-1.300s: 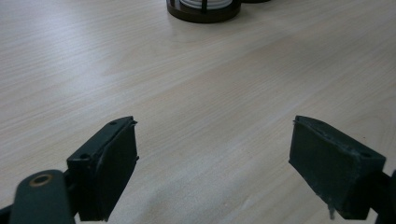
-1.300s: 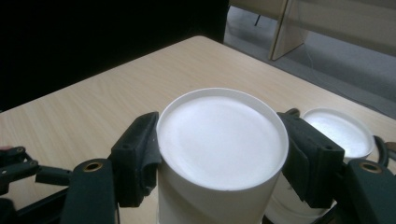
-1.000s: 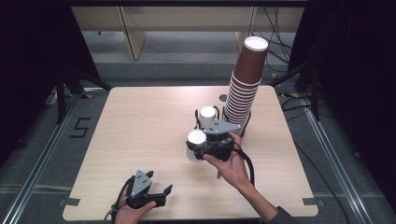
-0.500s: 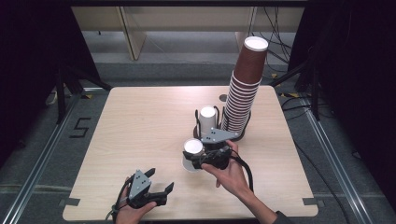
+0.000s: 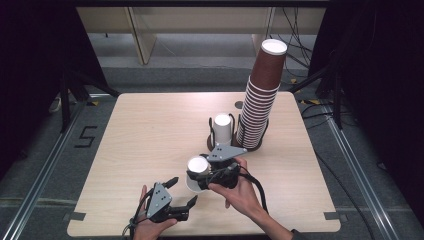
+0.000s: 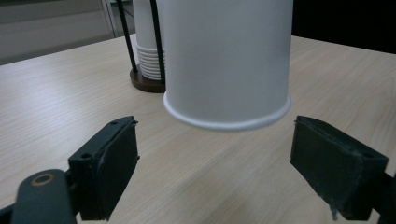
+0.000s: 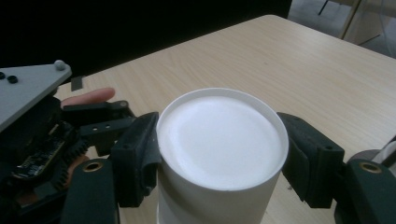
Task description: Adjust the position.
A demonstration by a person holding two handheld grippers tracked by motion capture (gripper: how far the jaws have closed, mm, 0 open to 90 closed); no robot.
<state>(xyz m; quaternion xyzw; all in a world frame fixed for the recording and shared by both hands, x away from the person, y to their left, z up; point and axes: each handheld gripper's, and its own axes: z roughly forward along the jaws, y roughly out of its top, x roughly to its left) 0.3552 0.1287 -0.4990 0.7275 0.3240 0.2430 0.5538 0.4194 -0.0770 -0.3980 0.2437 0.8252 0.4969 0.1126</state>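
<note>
A white paper cup (image 5: pixel 197 166), turned upside down, is clamped between the pads of my right gripper (image 5: pixel 200 176), which is shut on it. In the right gripper view the cup's (image 7: pixel 222 140) flat bottom faces up between the two jaws of that gripper (image 7: pixel 219 149). My left gripper (image 5: pixel 183 191) stands open near the table's front edge, just left of the cup. In the left gripper view the cup's (image 6: pixel 229 60) rim hangs low over the wood, beyond the open jaws (image 6: pixel 214 137) and not between them. Whether the rim touches the table I cannot tell.
A black wire holder with a stack of white cups (image 5: pixel 222 129) stands at the middle of the table (image 5: pixel 140 125). Right of it rises a tall leaning stack of brown cups (image 5: pixel 262 95). The holder's base (image 6: pixel 147 81) lies behind the held cup.
My right gripper has carried the white cup away from the holder, toward the front of the table and slightly lower, closer to my left gripper. The left gripper has kept still.
</note>
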